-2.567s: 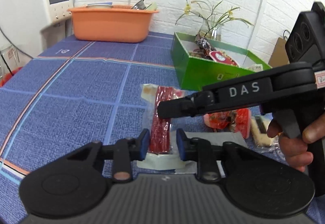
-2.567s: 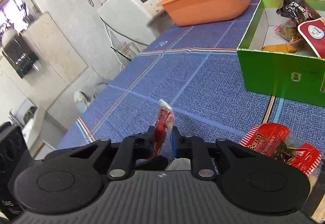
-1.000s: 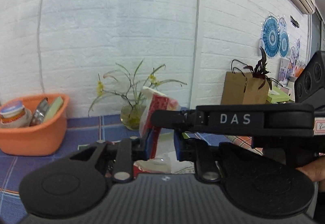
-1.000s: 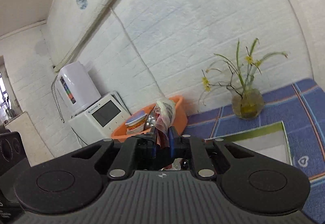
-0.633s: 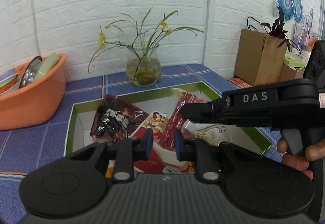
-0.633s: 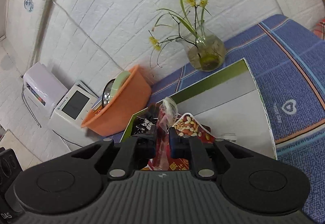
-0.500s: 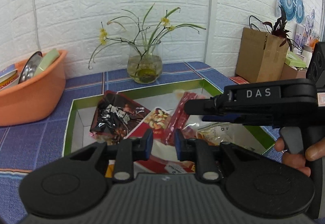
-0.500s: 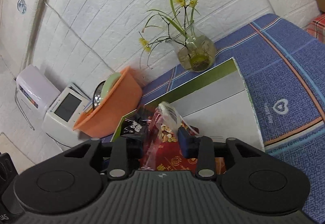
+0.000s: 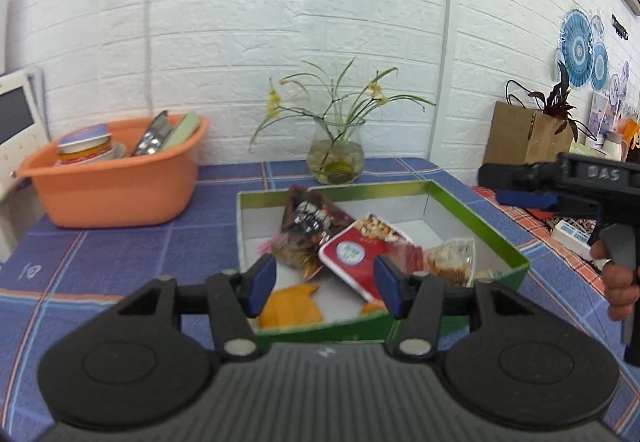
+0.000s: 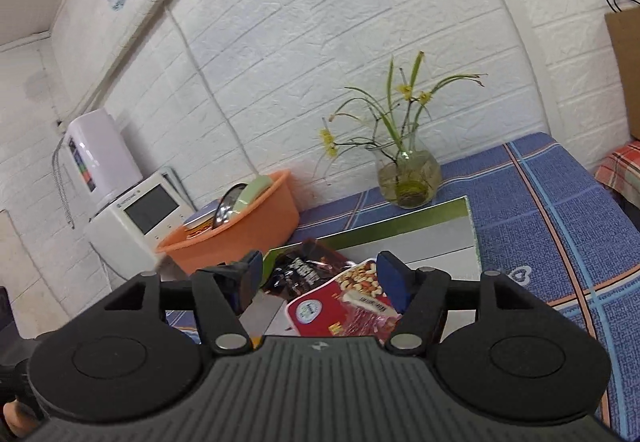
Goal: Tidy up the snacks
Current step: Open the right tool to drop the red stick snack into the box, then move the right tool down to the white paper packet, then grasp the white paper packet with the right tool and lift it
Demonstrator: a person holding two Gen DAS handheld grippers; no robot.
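Red strip snack pack lying in the green box beyond the jaws, left gripper and right gripper both just parted, jaws apart and empty, orange basin far left.

Both grippers were clamping the red snack strip packet off the worktop a moment ago; now it's lying in the green box. The left gripper and right gripper jaws have just been opening, nothing between them.
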